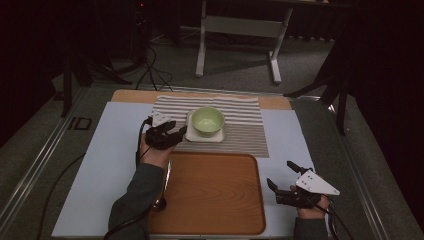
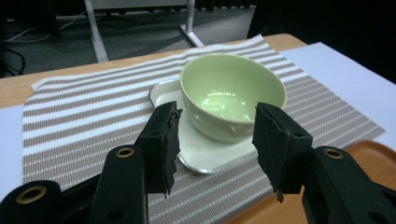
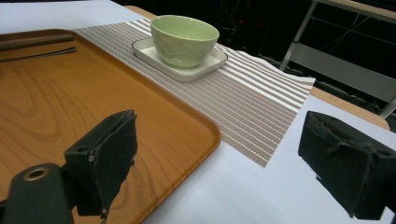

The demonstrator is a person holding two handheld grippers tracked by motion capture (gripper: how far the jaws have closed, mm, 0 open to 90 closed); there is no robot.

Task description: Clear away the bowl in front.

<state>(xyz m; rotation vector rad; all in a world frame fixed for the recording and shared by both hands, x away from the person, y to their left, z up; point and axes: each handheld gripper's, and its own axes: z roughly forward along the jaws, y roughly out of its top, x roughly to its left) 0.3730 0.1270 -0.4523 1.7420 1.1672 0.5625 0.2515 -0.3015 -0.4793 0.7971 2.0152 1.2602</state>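
High view: striped mat and wooden tray on pale table, dark room, both grippers' jaws spread, empty.

Our black left gripper: jaws apart, nothing clamped, forearm reaching forward. Our black right gripper: jaws wide, empty, held low.

Pale green bowl, empty, upright on white square plate, striped placemat
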